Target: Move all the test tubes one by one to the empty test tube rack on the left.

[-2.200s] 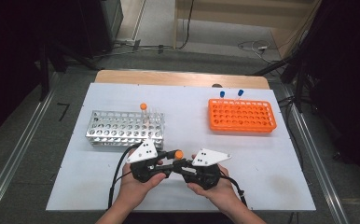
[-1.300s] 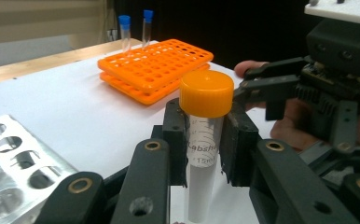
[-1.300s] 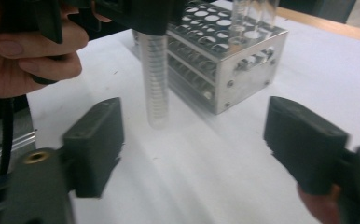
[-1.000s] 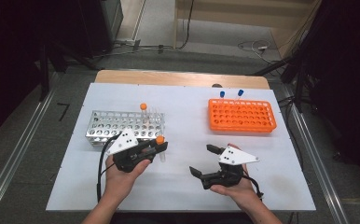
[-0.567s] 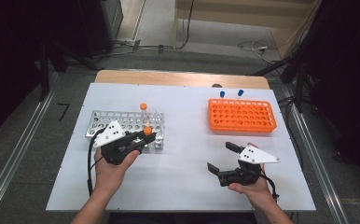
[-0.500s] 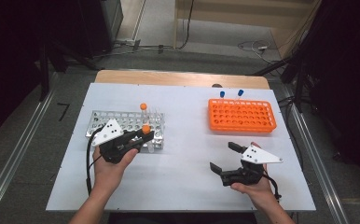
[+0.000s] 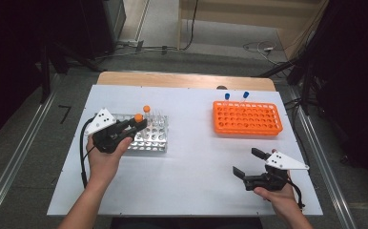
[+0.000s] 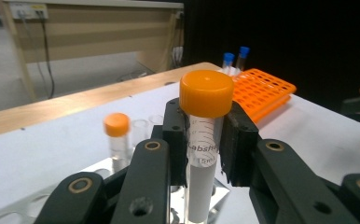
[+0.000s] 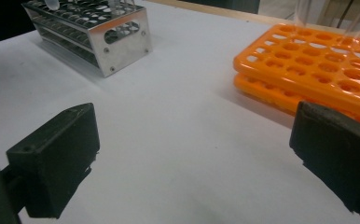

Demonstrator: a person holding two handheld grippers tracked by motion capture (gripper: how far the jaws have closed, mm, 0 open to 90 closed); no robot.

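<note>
My left gripper (image 7: pixel 137 123) is shut on a clear tube with an orange cap (image 7: pixel 138 117) and holds it upright over the left part of the metal rack (image 7: pixel 149 141). In the left gripper view the pads (image 8: pixel 236 140) clamp the tube (image 8: pixel 205 93) just below its cap. A second orange-capped tube (image 7: pixel 147 109) (image 8: pixel 117 126) stands in the rack behind it. My right gripper (image 7: pixel 248 162) (image 9: pixel 192 154) is open with nothing between its jaws, low over the table near the front right.
An orange rack (image 7: pixel 247 118) (image 9: pixel 318 60) lies at the back right, with two blue-capped tubes (image 7: pixel 227 96) (image 8: pixel 228 58) at its far edge. The metal rack (image 9: pixel 99 32) sits to the left. A wooden strip (image 7: pixel 182 80) borders the white table's far side.
The two grippers were together at the front middle, then parted. The left one carried the tube left and away to above the metal rack. The right one moved toward the front right.
</note>
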